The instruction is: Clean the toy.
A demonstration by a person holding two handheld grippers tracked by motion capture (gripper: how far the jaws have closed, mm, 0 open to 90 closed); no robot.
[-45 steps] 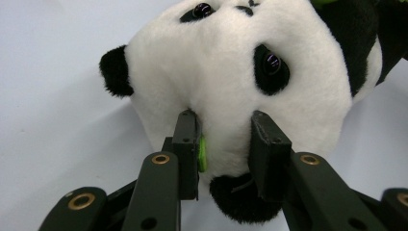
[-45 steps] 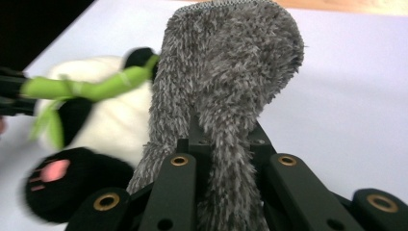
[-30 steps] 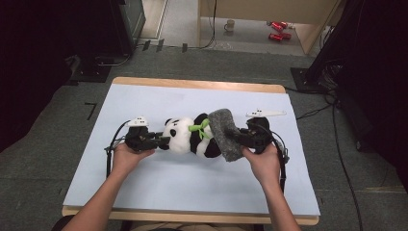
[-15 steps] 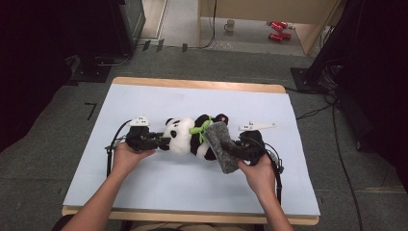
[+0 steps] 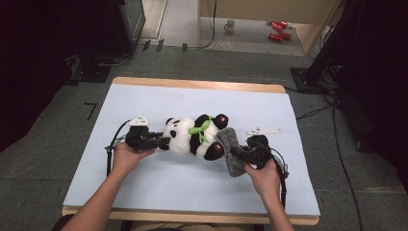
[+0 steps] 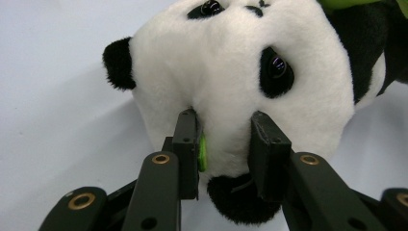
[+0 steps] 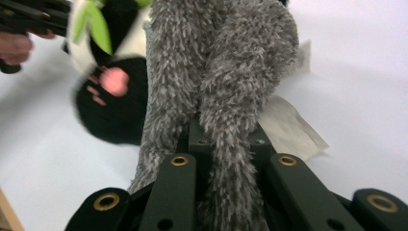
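A panda plush (image 5: pixel 192 137) with a green scarf lies on its back in the middle of the pale mat (image 5: pixel 192 187), head to the left. My left gripper (image 5: pixel 161 141) is shut on its head; in the left gripper view both pads press into the white fur (image 6: pixel 231 77) between the ears, gripper (image 6: pixel 225 144). My right gripper (image 5: pixel 236 152) is shut on a grey fuzzy cloth (image 5: pixel 230 153) that lies by the panda's right-hand foot. In the right gripper view the grey cloth (image 7: pixel 226 62) bunches between the jaws, gripper (image 7: pixel 226 137), with a black foot with a pink pad (image 7: pixel 113 94) to its left.
A small white piece (image 5: pixel 263 131) lies on the mat just beyond my right gripper. A white label (image 7: pixel 288 127) hangs from the cloth. The mat covers a wooden table (image 5: pixel 192 84); a mug (image 5: pixel 231 25) and red items (image 5: pixel 276 30) sit on the floor beyond.
My right gripper has come down and toward the near edge with the grey cloth, off the panda's legs to the mat beside its foot. The left gripper has stayed on the head.
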